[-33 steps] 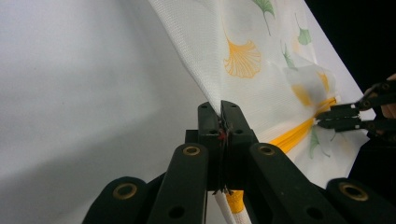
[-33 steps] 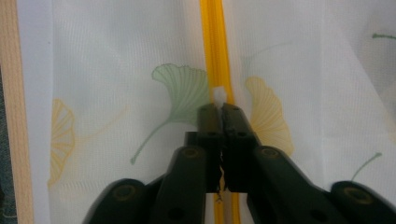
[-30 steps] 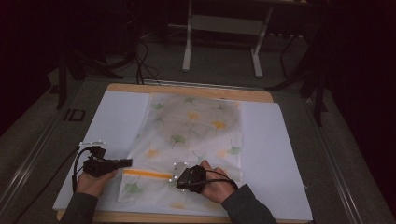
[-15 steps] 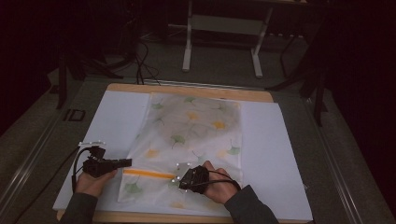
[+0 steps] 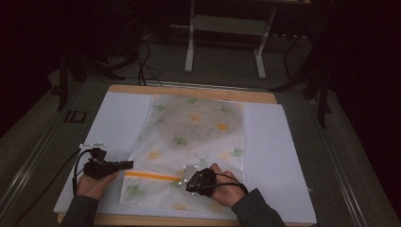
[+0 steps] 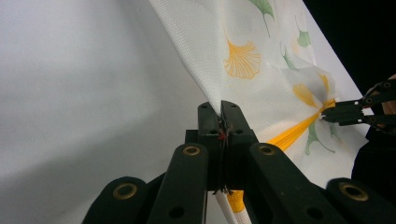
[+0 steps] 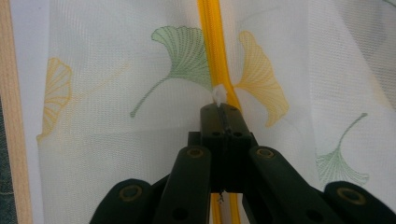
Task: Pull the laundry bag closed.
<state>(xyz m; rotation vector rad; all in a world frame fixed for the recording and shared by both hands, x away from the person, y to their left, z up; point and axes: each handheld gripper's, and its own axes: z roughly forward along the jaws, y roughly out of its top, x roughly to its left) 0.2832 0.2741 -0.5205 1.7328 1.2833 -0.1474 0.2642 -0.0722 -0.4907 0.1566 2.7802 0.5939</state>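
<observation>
A white mesh bag (image 5: pixel 194 127) printed with green and orange ginkgo leaves lies flat on a white sheet (image 5: pixel 279 156). An orange zipper (image 5: pixel 151 176) runs across its near end. My left gripper (image 5: pixel 130 164) is shut on the bag's left edge at the zipper's end; in the left gripper view the jaws (image 6: pixel 221 109) pinch the mesh (image 6: pixel 233 56) just above the orange tape (image 6: pixel 289 135). My right gripper (image 5: pixel 182 181) is shut on the small white zipper pull (image 7: pixel 218 94), with the zipper (image 7: pixel 210 37) running straight ahead of its closed jaws (image 7: pixel 220 109).
The white sheet covers a wooden table whose edge (image 5: pixel 189 90) shows at the back. A metal stand (image 5: pixel 227 28) and cables sit on the dark floor beyond. The left gripper's cable (image 5: pixel 75 165) loops beside the hand.
The right gripper has drifted slightly to the right along the zipper. The left gripper has held its place on the bag's edge.
</observation>
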